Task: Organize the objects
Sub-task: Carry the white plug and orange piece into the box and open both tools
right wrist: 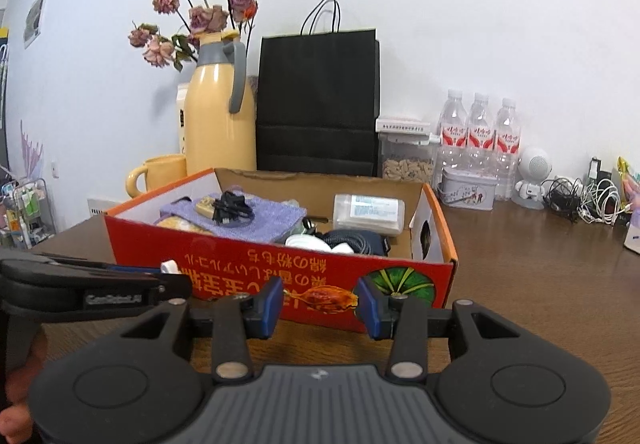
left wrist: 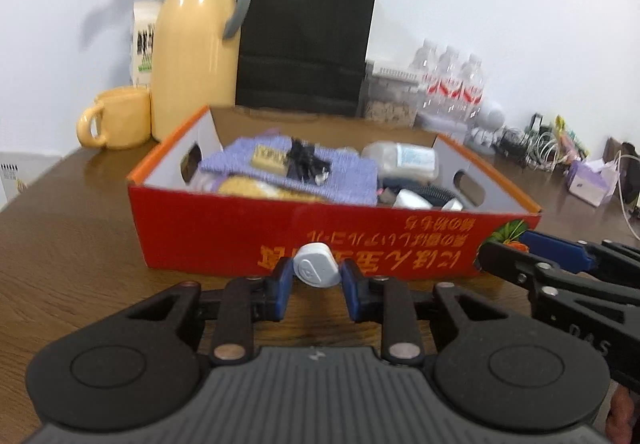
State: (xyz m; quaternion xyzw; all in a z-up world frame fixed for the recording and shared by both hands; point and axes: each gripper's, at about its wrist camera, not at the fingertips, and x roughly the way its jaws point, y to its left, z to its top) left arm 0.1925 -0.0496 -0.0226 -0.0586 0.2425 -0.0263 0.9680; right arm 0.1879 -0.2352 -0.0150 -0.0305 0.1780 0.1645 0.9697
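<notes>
My left gripper point(left wrist: 316, 276) is shut on a small white rounded plug-like piece point(left wrist: 316, 266), held just above the table in front of the red cardboard box point(left wrist: 224, 228). The box's inside holds a purple cloth point(left wrist: 320, 167), a black cable point(left wrist: 306, 163), a clear plastic case point(left wrist: 404, 159) and other small items. My right gripper point(right wrist: 320, 300) is closed on a small amber-orange piece point(right wrist: 324, 298) that spans from pad to pad, close to the box's front wall point(right wrist: 240, 268). In the right wrist view the left gripper point(right wrist: 172, 276) comes in from the left with the white piece point(right wrist: 169, 267).
Behind the box stand a yellow thermos jug point(right wrist: 216, 123) with dried flowers, a yellow mug point(left wrist: 116, 115), a black paper bag point(right wrist: 316, 99), a jar of nuts point(right wrist: 406, 155) and three water bottles point(right wrist: 480, 135). Cables and chargers point(right wrist: 580, 199) lie at the far right on the brown wooden table point(right wrist: 540, 304).
</notes>
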